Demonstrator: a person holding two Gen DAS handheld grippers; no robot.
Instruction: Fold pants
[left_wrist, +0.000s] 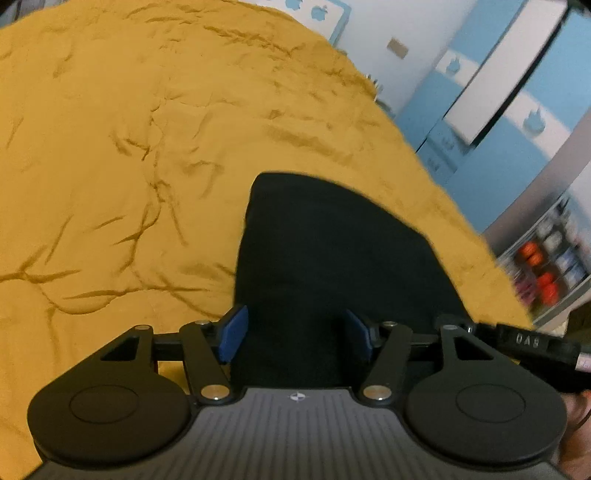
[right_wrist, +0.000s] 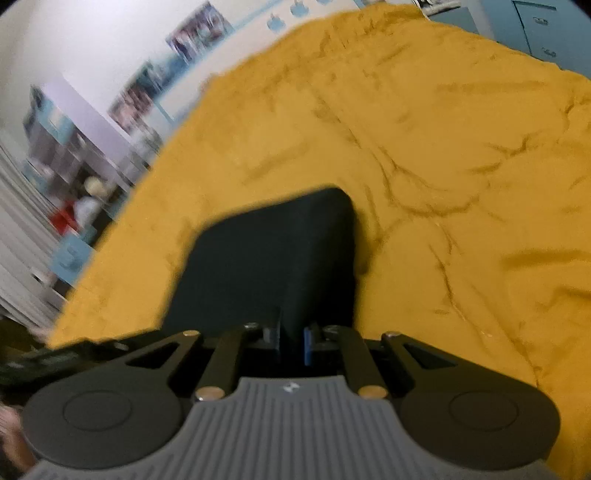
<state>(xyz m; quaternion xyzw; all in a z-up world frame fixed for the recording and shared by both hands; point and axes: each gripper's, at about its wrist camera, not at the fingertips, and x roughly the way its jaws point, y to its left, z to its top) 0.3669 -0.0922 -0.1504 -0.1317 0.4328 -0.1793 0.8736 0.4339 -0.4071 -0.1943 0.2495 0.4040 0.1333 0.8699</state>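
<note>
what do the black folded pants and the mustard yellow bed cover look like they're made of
The black folded pants look like a smooth, matte woven or knit fabric: no shine, soft rounded fold edges, though blur hides any weave. The mustard yellow bed cover looks like a soft, slightly fuzzy textile, perhaps fleece or brushed cotton: matte, with shallow branching creases and a fuzzy edge.

**A mustard bed in a blue-and-white room**

You are looking across a wide mustard-yellow wrinkled bedspread (left_wrist: 147, 147) that fills most of both views. Beyond its far edge, in your left view, stands a light-blue and white wardrobe (left_wrist: 509, 92) with small blue apple-shaped motifs, and lower right a blurred shelf of orange and white items (left_wrist: 546, 266). In your right view, a white wall (right_wrist: 92, 48) carries blurred pictures (right_wrist: 199, 33), with a cluttered blue-and-white shelf unit (right_wrist: 62, 147) below it. The light is soft and even.
</note>
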